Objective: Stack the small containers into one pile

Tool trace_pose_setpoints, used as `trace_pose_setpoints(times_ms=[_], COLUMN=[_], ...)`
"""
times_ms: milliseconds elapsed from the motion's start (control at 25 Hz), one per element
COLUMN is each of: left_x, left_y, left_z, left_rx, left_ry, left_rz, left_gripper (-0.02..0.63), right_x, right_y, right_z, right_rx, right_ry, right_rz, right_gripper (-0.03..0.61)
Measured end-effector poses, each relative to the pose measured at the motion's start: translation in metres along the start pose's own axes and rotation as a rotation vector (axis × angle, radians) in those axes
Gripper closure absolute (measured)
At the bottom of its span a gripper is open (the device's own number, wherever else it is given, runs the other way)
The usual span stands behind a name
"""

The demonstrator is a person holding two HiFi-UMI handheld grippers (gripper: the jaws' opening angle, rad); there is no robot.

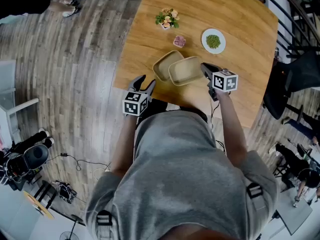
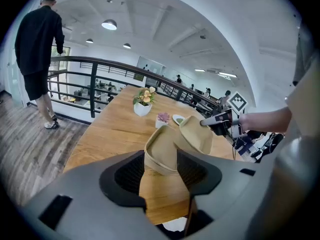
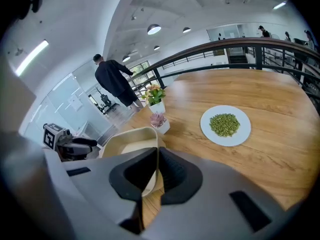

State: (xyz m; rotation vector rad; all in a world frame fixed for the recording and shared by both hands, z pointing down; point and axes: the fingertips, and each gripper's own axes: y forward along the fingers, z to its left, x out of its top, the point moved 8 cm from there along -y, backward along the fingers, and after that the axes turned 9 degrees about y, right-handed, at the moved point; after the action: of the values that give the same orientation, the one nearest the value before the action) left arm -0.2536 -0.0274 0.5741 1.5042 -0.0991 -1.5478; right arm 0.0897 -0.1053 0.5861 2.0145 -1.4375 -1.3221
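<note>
1. Wood-plank floor [image 1: 65, 74], surrounding the table on the left side of the head view.
2. Wooden table [image 1: 240, 24], light brown with a rounded edge. All the small items stand on it.
3. Bystander in black [image 2: 37, 49], standing on the floor by the railing, well apart from the table.
4. Held container [image 1: 186, 70], a beige tray near the table's near edge. It is tilted, and its edge overlaps the rim of item 5. I cannot tell whether the two touch.
5. Second container [image 1: 164, 64], also beige, lying open side up just left of item 4.
6. My right gripper [image 1: 205, 68], jaws pinched together on the side wall of the held container. My right gripper view shows the wall running up between the pads.
7. My left gripper [image 1: 145, 82], at the table's near edge, short of both containers. Its jaws are spread wide and grip nothing. The second container appears beyond them, untouched.
8. White plate [image 1: 213, 40] with a heap of green bits, beyond the containers.
9. Flower pot [image 1: 167, 18], white with orange blooms, farther back.
10. Small pot with a pink plant [image 1: 179, 41], between the flower pot and the containers.
</note>
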Motion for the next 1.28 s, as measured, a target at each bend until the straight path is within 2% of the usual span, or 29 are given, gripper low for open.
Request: trace_pose_setpoints(times_ms=[360,640,1280], left_x=[0.001,0.007,0.011], left_y=[-0.002,0.001,0.007], left_z=[0.024,0.031,0.045], left_rx=[-0.002,-0.006,0.000], left_ry=[0.006,0.008,0.002], left_rz=[-0.001,-0.003,0.004], left_gripper=[0.394,0.394,0.394], right_x=[0.015,0.022,0.023], right_y=[0.042,0.062,0.094], right_z=[0.034,0.048,0.044], right_rx=[0.036,0.060,0.031], right_ry=[-0.076,-0.085,-0.148], right_rz=[0.049,0.069,0.164], right_gripper=[0.555,0.555,0.554])
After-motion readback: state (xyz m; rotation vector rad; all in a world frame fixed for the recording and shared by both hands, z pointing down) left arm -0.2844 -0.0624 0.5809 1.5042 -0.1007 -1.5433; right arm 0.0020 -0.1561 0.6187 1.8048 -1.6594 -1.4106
